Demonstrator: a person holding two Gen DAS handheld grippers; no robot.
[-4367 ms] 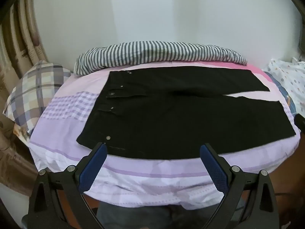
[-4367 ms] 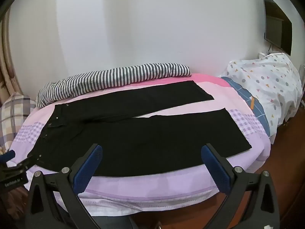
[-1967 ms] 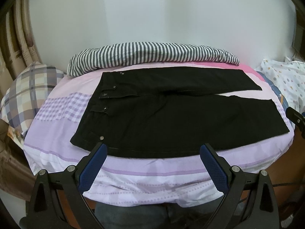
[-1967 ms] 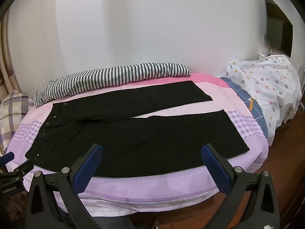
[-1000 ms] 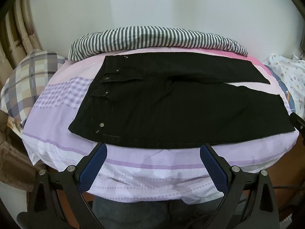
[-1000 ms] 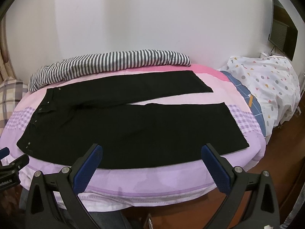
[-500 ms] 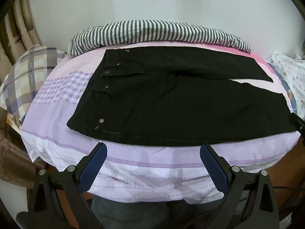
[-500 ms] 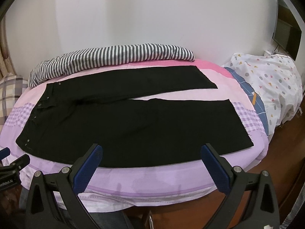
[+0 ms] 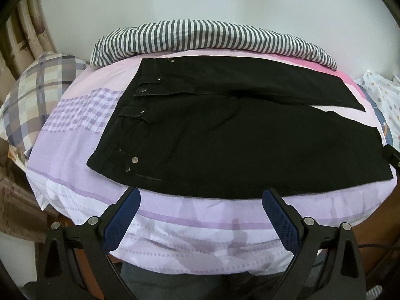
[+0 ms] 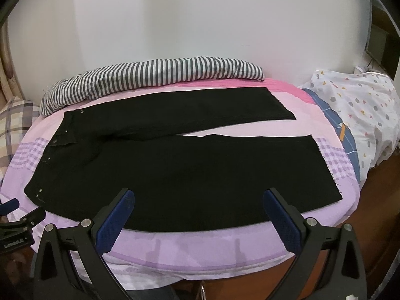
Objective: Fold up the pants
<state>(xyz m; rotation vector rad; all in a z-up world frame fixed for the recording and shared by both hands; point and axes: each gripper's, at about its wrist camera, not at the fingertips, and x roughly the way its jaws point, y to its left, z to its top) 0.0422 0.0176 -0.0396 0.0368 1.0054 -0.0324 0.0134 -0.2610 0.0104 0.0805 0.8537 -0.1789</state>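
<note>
**Both grippers spread wide at the near edge of the pants**

I see the black pants (image 9: 225,135) lying flat on the bed (image 9: 75,135), waistband toward the plaid pillow (image 9: 27,100), the two legs spread apart toward the dotted bedding (image 10: 362,110). A striped blanket (image 10: 155,77) lies just beyond the pants. My left gripper (image 9: 201,197) and right gripper (image 10: 198,197) both hang over the pants' near edge, fingers wide apart, holding nothing.

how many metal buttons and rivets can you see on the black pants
7 on the black fabric pants: one at the waistband's far corner, three around the fly, one tiny and two at the near corner. More may be hidden.
</note>
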